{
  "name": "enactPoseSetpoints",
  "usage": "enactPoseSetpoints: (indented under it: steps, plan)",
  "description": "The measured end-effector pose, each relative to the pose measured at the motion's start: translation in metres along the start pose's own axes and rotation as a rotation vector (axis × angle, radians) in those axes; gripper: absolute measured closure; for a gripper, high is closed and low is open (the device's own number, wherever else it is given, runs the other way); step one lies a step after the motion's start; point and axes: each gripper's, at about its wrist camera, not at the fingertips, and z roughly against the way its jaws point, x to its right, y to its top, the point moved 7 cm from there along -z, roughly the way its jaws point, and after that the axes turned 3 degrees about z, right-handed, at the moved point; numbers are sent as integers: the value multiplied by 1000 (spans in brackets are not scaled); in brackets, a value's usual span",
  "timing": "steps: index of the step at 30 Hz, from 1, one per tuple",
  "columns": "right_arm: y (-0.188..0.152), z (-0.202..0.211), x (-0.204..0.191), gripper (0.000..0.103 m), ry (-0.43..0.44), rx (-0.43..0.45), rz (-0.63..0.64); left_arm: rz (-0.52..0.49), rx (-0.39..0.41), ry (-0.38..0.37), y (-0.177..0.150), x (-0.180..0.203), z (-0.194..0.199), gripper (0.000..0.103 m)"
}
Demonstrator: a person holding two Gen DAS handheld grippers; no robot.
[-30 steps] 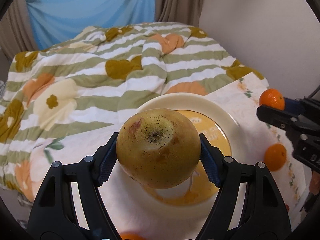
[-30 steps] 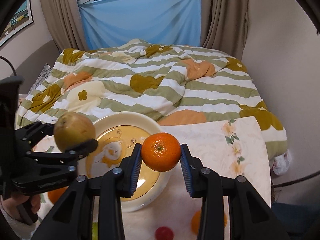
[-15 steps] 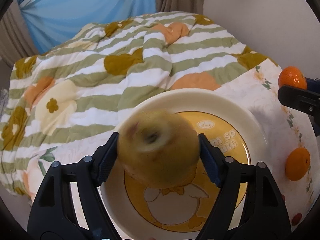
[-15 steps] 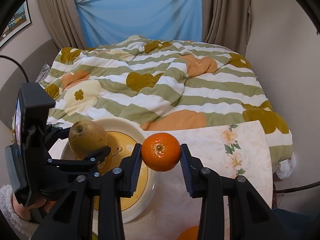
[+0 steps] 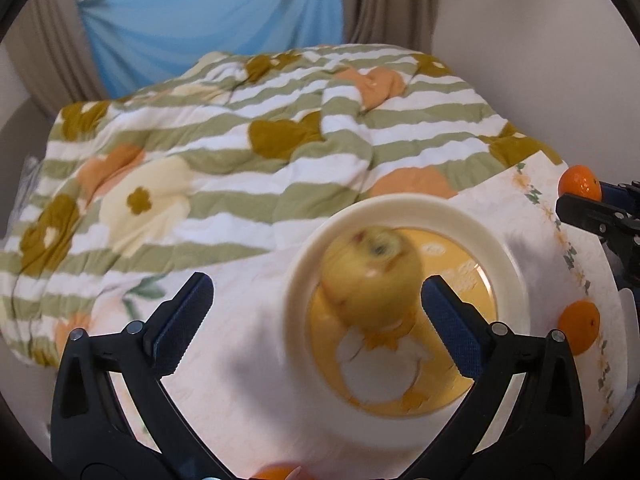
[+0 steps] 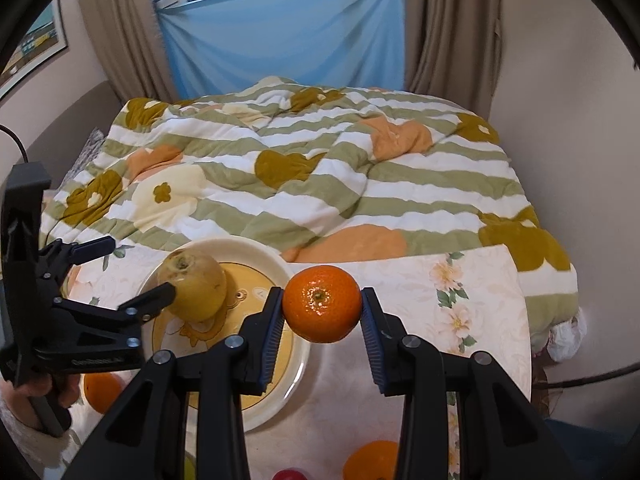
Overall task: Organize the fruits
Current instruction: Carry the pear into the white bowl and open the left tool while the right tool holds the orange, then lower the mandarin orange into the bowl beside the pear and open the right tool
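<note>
While the left gripper (image 5: 316, 296) stands with its jaws spread wide and nothing between them, the yellow-green pear (image 5: 370, 276) sits blurred in the cream plate (image 5: 400, 208), over the yellow printed centre with its cartoon figure. In the left wrist view the pear lies just inside the right-hand blue pad (image 5: 452, 324) and well apart from the left-hand one; whether it touches the right pad cannot be told through the blur. From the right wrist view, the same pear (image 6: 194, 286) rests stem end up on the plate (image 6: 256, 250), with one black finger of the left gripper (image 6: 132, 276) reaching to its near side.

The right gripper (image 6: 322, 316) is closed on a mandarin (image 6: 322, 304), clamped between its two blue ribbed pads, held above the floral tablecloth (image 6: 472, 280) just beside the plate's right rim. That mandarin also shows at the right edge of the left wrist view (image 5: 579, 182).

Another mandarin (image 5: 579, 326) lies on the cloth to the right of the plate, a third (image 6: 102, 390) lies near the person's hand to the plate's left, and a fourth (image 6: 372, 460) sits at the bottom edge beside a small red fruit (image 6: 290, 474). Behind the table a striped quilt (image 6: 320, 184) with heart and flower patches covers a bed, backed by a blue sheet (image 6: 288, 36) hung across the window between beige curtains (image 6: 456, 28).
</note>
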Motion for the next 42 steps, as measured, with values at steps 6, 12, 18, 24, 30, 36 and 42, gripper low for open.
enactPoseSetpoints:
  steps: [6,12,18,24,30,36,42]
  plan:
    - [3,-15,-21,68,77,-15,34,55,-10,60,-18,-33,22,0]
    - [1,-44,-40,68,125,-53,90,109,-12,96,-31,-56,36,0]
    - [-5,-71,-52,68,167,-88,172,170,-28,109,-44,-66,35,0]
    - [-8,-86,-56,68,182,-116,224,229,-51,121,-58,-71,32,0]
    - [-7,-85,-56,39,196,-113,263,244,-80,138,-69,-74,30,0]
    - [-10,-78,-54,0,171,-103,273,234,-77,142,-71,-74,36,0]
    - [-7,-54,-52,0,161,-53,267,227,-49,139,-69,-73,55,0]
